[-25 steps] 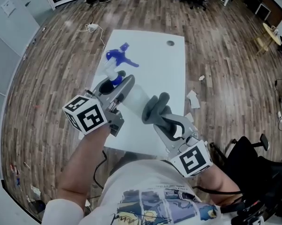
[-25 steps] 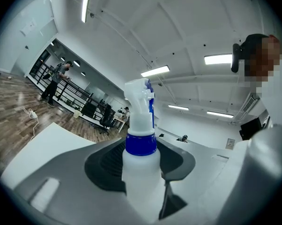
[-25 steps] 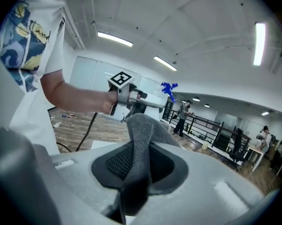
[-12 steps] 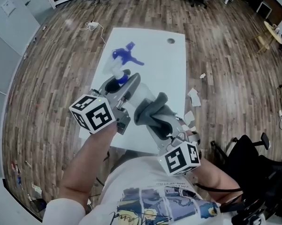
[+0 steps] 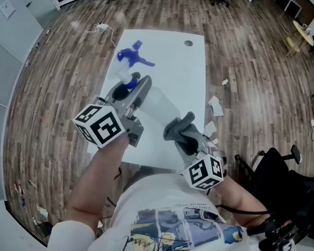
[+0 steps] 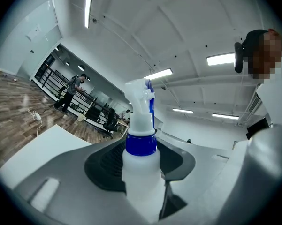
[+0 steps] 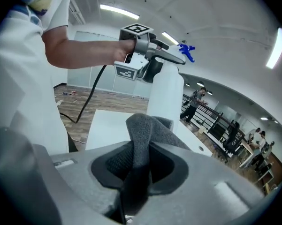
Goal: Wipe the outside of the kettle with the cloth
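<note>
I'm grasping the spray bottle [image 5: 159,106] in the left gripper [image 5: 131,83], clenching the cloth [image 5: 175,125] in the right gripper [image 5: 182,133] at five o'clock, needing contact next.

The right gripper [image 5: 184,136] has been lowered and tipped more steeply downward, the cloth [image 5: 176,125] being carried along in its clamped jaws. The cloth, seen against the side of the bottle [image 5: 157,102] half a second ago, is now found near its bottom end.
</note>
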{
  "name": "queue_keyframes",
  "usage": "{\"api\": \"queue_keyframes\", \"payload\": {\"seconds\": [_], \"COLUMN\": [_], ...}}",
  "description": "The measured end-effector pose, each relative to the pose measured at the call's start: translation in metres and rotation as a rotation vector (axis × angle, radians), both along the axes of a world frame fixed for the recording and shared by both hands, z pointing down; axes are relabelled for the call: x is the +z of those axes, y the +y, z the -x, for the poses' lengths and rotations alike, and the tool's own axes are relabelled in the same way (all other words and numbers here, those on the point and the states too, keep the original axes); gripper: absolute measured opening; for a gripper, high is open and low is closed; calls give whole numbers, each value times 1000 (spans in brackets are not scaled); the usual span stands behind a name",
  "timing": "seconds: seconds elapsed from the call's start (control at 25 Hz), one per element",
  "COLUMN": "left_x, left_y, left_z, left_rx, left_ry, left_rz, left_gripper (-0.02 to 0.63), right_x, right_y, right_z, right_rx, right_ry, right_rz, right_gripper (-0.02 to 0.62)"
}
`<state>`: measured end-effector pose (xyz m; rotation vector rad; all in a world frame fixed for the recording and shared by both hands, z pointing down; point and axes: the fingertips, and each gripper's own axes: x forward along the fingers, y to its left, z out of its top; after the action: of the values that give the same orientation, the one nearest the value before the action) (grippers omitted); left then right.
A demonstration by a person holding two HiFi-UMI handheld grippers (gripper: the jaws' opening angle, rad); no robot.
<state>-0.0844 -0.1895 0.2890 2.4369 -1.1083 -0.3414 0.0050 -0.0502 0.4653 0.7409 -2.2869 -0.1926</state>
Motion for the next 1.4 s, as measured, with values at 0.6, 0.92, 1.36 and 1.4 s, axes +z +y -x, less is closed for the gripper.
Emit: {"api": "queue_keyframes", "payload": {"seconds": [0.6, 0.92, 1.36, 1.4], "left_x": [9, 7, -15, -16], "left_y": [2, 12, 11, 11], "left_z": [-19, -26, -8, -8], "left_rx": [14, 59, 62, 61], "left_ry": [-13, 74, 105, 107], "left_rz": [2, 28, 10, 8], "left_gripper": [183, 183, 183, 183], "right_x": [-119, -85, -15, -9], "right_y": [14, 10, -1, -3], "right_z": [49, 46, 25, 20], "right_rx": [-98, -136, -67, -53], "right_ry": [-285, -381, -299, -287], "right_rz": [-166, -31, 63, 71], "right_gripper": [78, 78, 78, 78]}}
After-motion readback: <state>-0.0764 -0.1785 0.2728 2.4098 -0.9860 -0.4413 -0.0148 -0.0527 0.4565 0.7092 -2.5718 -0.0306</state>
